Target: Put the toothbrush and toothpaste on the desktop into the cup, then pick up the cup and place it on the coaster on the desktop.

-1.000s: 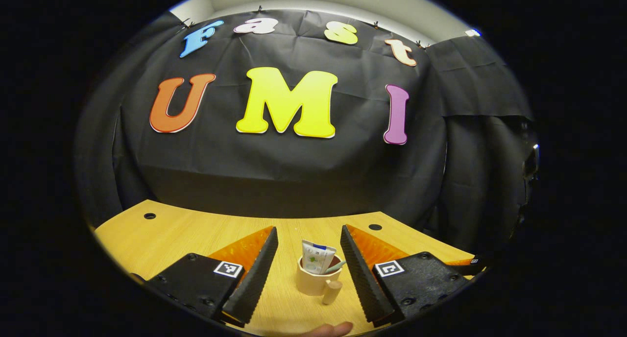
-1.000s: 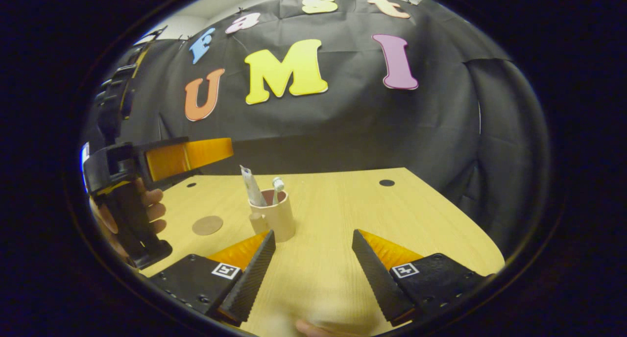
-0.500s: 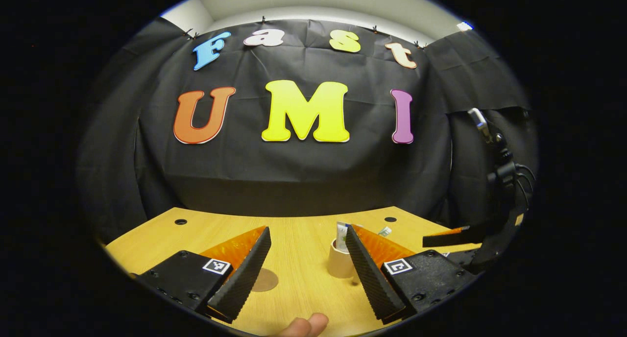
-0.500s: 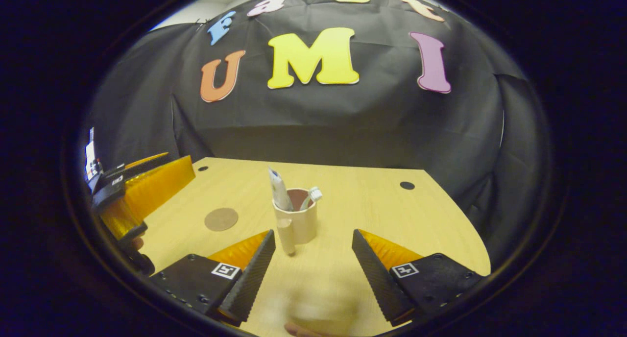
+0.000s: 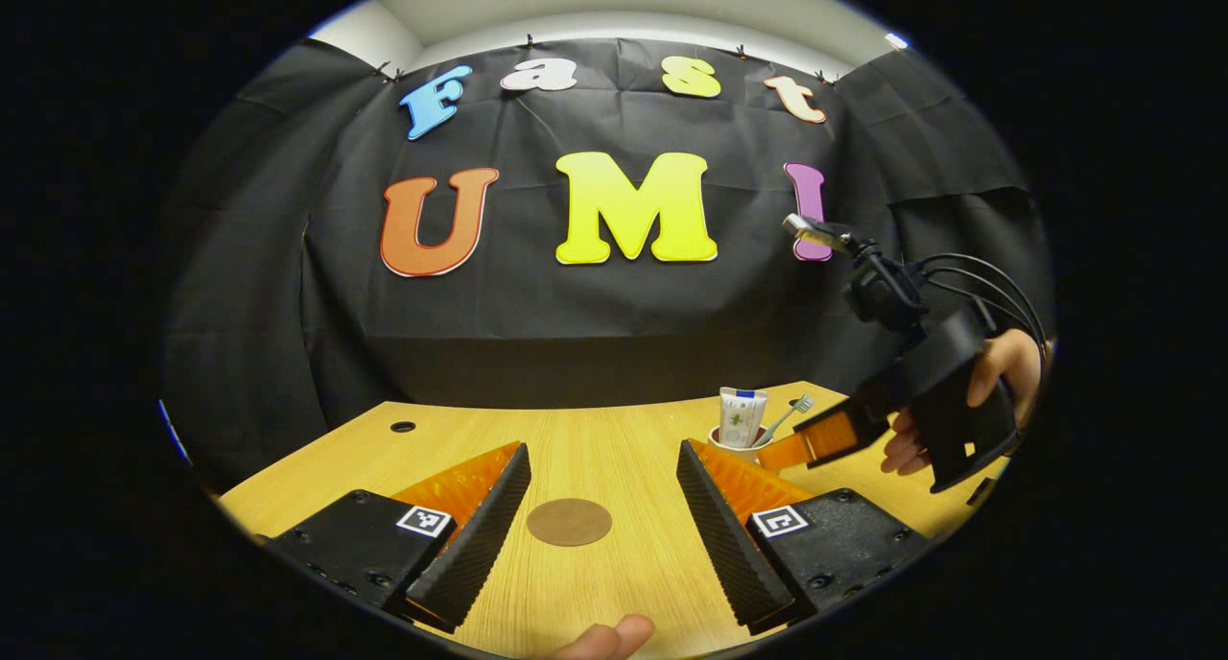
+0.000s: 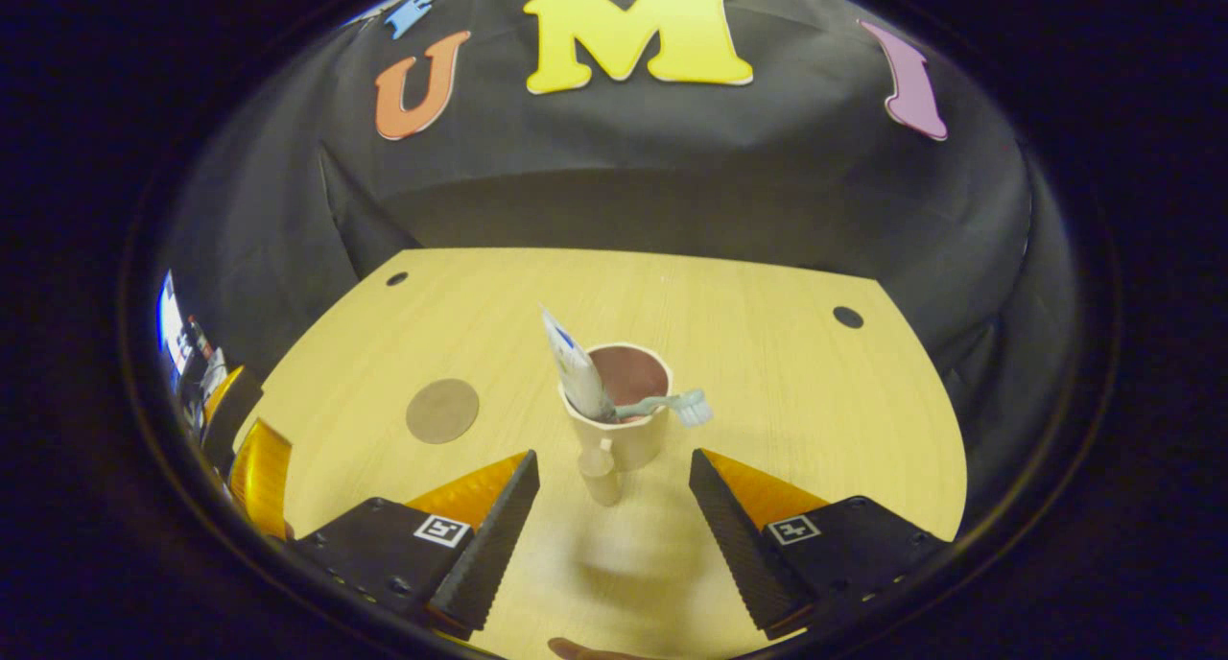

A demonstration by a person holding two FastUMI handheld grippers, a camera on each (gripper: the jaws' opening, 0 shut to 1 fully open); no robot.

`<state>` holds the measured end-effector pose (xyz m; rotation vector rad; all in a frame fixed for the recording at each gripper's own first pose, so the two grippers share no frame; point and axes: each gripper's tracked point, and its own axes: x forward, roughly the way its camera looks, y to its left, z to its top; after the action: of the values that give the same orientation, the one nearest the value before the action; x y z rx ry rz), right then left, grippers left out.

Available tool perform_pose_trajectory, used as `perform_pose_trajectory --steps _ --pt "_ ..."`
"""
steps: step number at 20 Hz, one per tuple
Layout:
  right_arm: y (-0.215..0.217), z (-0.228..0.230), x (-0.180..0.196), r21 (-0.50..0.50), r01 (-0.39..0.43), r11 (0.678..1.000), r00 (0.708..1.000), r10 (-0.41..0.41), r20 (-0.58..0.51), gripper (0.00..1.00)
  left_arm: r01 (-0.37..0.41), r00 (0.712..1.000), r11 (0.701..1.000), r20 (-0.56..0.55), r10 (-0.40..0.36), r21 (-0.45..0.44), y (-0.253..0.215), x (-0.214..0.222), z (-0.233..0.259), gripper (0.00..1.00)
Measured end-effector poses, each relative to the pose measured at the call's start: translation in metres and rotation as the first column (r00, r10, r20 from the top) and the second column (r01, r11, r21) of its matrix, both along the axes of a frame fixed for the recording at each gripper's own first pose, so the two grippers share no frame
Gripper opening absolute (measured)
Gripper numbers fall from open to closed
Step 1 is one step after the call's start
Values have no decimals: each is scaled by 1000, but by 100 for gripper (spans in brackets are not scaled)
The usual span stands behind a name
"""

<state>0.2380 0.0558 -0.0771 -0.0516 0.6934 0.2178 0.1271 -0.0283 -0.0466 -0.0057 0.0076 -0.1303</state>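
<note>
The right gripper (image 6: pixel 614 492) is hovering with its fingers spread on either side of the cup's handle (image 6: pixel 602 470), touching nothing; the left gripper (image 5: pixel 600 506) is idling, fingers spread, above the coaster (image 5: pixel 569 522). The toothpaste (image 6: pixel 577 376) and toothbrush (image 6: pixel 672 408) are standing in the cup (image 6: pixel 622 420) on the counter (image 6: pixel 787 372), so the lift comes next. That calls for pinching the handle and carrying the cup upright to the coaster, well apart to its left.

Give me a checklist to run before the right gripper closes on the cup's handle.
1. White toothpaste tube inside the beige cup: ok.
2. Pale green toothbrush in the cup: ok, though it leans far over the rim.
3. Right gripper open, handle between its fingers: ok.
4. Fingers touching the handle: not ok, a gap shows on both sides.
5. Round brown coaster bare on the wooden desktop: ok.
6. Left gripper away from the cup: ok, it is open over the coaster.
</note>
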Motion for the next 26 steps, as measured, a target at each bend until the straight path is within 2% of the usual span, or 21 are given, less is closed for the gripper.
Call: perform_pose_trajectory --steps 1,2,3,6,8,12,13,16,17,18,23,26 --pt "1 -4 4 -13 17 1000 999 -18 -41 94 -5 1000 1000 -3 5 -5 4 -2 -2 98" --pt "3 -8 6 -38 28 999 997 -31 -76 96 -4 1000 1000 -4 4 -12 6 -5 -5 98" --pt "6 -11 9 -60 26 998 995 -32 -99 94 -4 1000 1000 -6 4 -20 8 -8 -8 98" --pt "18 -23 12 -94 36 995 984 -51 -172 95 -19 999 1000 -36 19 -16 19 -17 -22 98" --pt "19 -38 17 -99 52 994 966 -75 -246 95 -37 998 999 -44 36 -11 29 -23 -27 98" --pt "12 -57 29 -138 123 983 930 -162 -329 91 -54 997 998 -55 53 -21 42 -31 -35 98" --pt "8 -61 33 -144 133 981 924 -176 -339 86 -55 997 998 -58 53 -26 44 -32 -36 98" --pt "13 -74 29 -110 139 984 901 -172 -399 49 -55 996 998 -70 53 -36 46 -32 -41 98" --pt "11 -74 29 -126 136 983 900 -176 -399 37 -52 996 998 -73 49 -39 45 -31 -41 98" --pt "10 -74 31 -140 121 983 905 -167 -391 30 -48 996 998 -76 45 -43 44 -30 -42 98" --pt "3 -70 24 -173 110 979 909 -169 -380 24 -34 996 998 -80 30 -50 39 -32 -44 98" --pt "1 -52 18 -159 100 982 926 -150 -346 24 -37 997 998 -70 34 -44 42 -35 -44 98"
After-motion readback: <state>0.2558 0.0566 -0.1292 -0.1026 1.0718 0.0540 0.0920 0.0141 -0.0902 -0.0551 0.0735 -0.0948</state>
